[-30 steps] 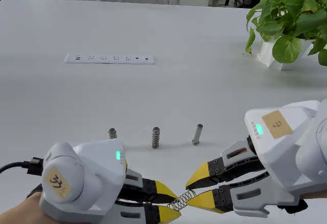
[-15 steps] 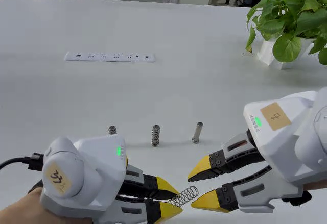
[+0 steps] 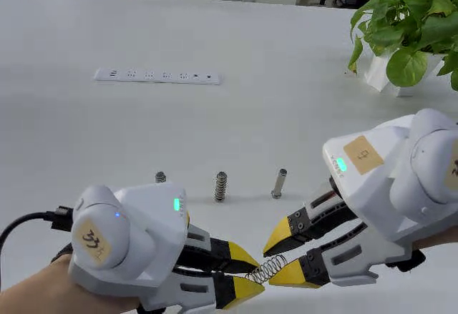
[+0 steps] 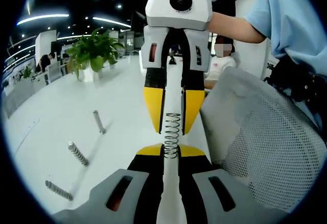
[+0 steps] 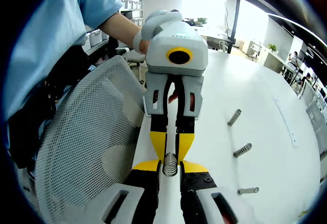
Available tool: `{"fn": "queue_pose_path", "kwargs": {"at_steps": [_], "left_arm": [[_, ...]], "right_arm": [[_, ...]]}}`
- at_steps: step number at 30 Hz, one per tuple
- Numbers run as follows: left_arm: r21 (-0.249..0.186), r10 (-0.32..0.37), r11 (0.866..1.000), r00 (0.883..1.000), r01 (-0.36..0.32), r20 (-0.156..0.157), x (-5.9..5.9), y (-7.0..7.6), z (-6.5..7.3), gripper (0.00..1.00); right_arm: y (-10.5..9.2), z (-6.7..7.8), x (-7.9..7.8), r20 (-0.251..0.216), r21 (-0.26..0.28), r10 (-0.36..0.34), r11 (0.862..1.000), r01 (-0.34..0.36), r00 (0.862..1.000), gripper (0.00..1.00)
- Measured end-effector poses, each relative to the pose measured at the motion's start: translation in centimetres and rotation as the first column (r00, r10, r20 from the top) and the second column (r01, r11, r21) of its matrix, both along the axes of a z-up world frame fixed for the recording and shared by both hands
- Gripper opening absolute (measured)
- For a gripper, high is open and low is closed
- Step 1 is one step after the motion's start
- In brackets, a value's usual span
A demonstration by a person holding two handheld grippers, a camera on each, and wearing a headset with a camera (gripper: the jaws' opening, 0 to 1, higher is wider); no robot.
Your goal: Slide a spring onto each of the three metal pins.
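Observation:
A small loose spring (image 3: 268, 268) hangs in the air between my two grippers, near the table's front edge. My left gripper (image 3: 250, 275) is shut on its left end; in the left gripper view the spring (image 4: 172, 132) rises from my closed yellow tips. My right gripper (image 3: 280, 259) is open, and its jaws stand on either side of the spring's (image 5: 169, 164) free end. Three upright pins stand in a row behind: the left pin (image 3: 160, 177) and the middle pin (image 3: 221, 186) each carry a spring, and the right pin (image 3: 278, 183) is bare.
A white power strip (image 3: 156, 76) lies farther back on the white table (image 3: 300, 114). A potted plant (image 3: 408, 28) stands at the back right. A mesh chair (image 4: 265, 142) and a person in a blue sleeve (image 5: 46, 35) are behind the grippers.
My right gripper's jaws spread wider and drew off the spring, then came back in around its free end. The left gripper kept hold of the spring.

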State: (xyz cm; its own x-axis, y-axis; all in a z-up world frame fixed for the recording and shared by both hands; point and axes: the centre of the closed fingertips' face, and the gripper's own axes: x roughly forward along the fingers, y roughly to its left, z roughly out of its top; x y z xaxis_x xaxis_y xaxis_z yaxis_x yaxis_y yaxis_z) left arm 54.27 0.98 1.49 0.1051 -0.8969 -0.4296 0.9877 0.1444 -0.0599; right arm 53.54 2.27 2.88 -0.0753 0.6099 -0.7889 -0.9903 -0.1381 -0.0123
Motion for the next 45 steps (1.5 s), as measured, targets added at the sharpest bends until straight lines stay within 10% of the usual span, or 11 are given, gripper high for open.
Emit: {"fn": "queue_pose_path", "kwargs": {"at_steps": [45], "left_arm": [[-0.055,0.046,0.997,0.999,-0.046,-0.002,0.5,-0.8,0.9,0.14]], "right_arm": [[-0.6,-0.3,0.3,-0.006,-0.045,0.011,0.999,-0.011,1.0,0.07]]}}
